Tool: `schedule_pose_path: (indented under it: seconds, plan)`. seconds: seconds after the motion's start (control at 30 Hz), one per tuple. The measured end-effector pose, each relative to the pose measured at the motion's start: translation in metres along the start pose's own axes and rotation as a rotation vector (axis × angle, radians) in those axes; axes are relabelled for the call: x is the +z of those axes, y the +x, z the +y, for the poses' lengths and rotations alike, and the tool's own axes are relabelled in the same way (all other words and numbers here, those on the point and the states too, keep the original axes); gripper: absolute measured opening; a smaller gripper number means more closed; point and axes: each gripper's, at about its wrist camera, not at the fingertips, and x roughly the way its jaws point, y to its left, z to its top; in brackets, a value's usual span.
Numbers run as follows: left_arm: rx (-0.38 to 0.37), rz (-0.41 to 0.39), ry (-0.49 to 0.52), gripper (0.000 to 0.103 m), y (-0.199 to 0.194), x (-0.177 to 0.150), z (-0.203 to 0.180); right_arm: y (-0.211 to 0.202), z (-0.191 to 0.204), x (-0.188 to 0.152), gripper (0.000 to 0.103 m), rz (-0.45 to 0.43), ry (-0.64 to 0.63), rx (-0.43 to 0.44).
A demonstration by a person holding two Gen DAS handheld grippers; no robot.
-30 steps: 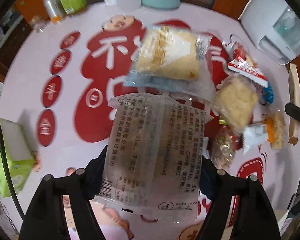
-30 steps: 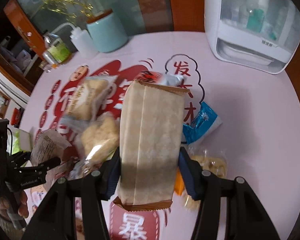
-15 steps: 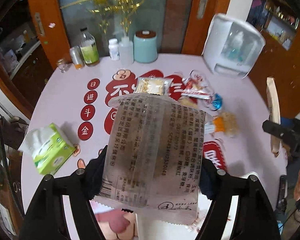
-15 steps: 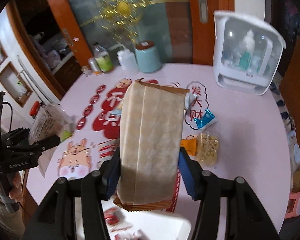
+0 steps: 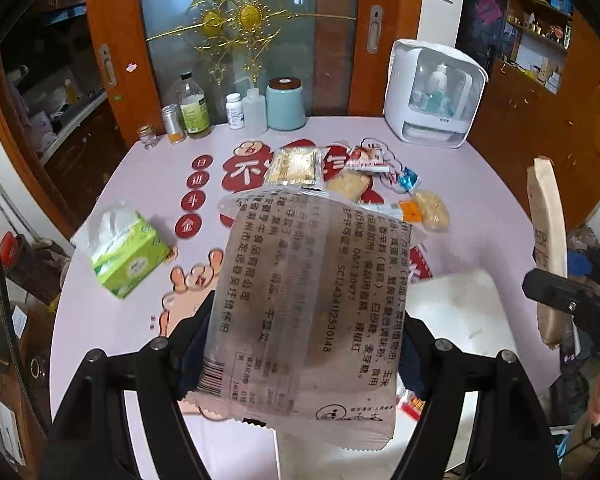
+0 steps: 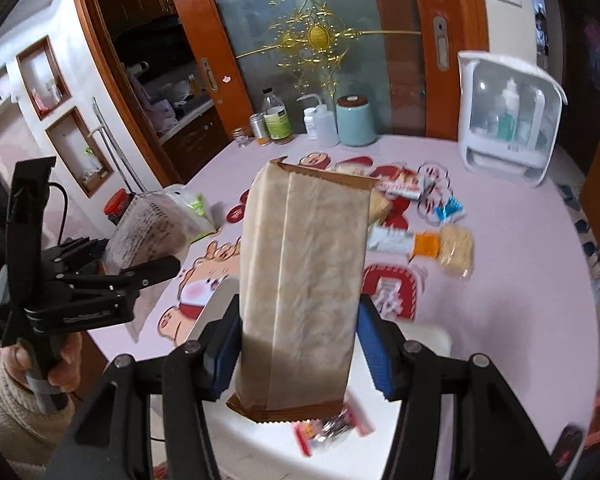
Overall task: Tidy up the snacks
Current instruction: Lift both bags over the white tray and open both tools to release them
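My left gripper (image 5: 304, 340) is shut on a clear snack bag with black print (image 5: 308, 300), held up over the table's near side. My right gripper (image 6: 300, 344) is shut on a tall tan snack packet (image 6: 304, 276), held upright. Each gripper shows in the other's view: the left gripper (image 6: 112, 276) at the left, the right gripper (image 5: 572, 304) at the right. Below both lies a white container (image 5: 460, 300) (image 6: 424, 344) with small red-wrapped snacks (image 6: 328, 432) in it. Loose snacks remain mid-table: a cracker packet (image 5: 294, 166), a red-white packet (image 5: 366, 158), a blue sweet (image 5: 407, 179) and an orange-labelled noodle snack (image 5: 428, 210).
A green tissue pack (image 5: 126, 256) lies at the table's left. Bottles (image 5: 194, 112), a teal jar (image 5: 286, 104) and a white cabinet with a clear front (image 5: 432, 100) stand along the far edge. A person's hand (image 6: 40, 368) holds the left gripper's handle.
Both grippers have drawn back and risen from the snack pile, each keeping its bag. The whole table and the white container below have come into view.
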Motion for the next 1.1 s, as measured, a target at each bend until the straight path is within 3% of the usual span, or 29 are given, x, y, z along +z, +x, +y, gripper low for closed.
schedule_pose_path:
  seconds: [0.2, 0.47, 0.7, 1.1]
  plan:
    - [-0.057, 0.084, -0.044, 0.076, 0.032, -0.057, -0.009, 0.009, -0.006, -0.046, 0.055, 0.005, 0.043, -0.063]
    - [-0.011, 0.133, -0.051, 0.076, 0.075, -0.1, -0.031, 0.047, -0.022, -0.076, 0.055, 0.086, 0.044, -0.153]
    - [0.039, 0.154, -0.027, 0.077, 0.09, -0.119, -0.044, 0.07, -0.035, -0.087, 0.056, 0.137, 0.086, -0.148]
    - [0.053, 0.124, -0.044, 0.082, 0.089, -0.12, -0.044, 0.079, -0.03, -0.092, 0.059, 0.158, 0.091, -0.143]
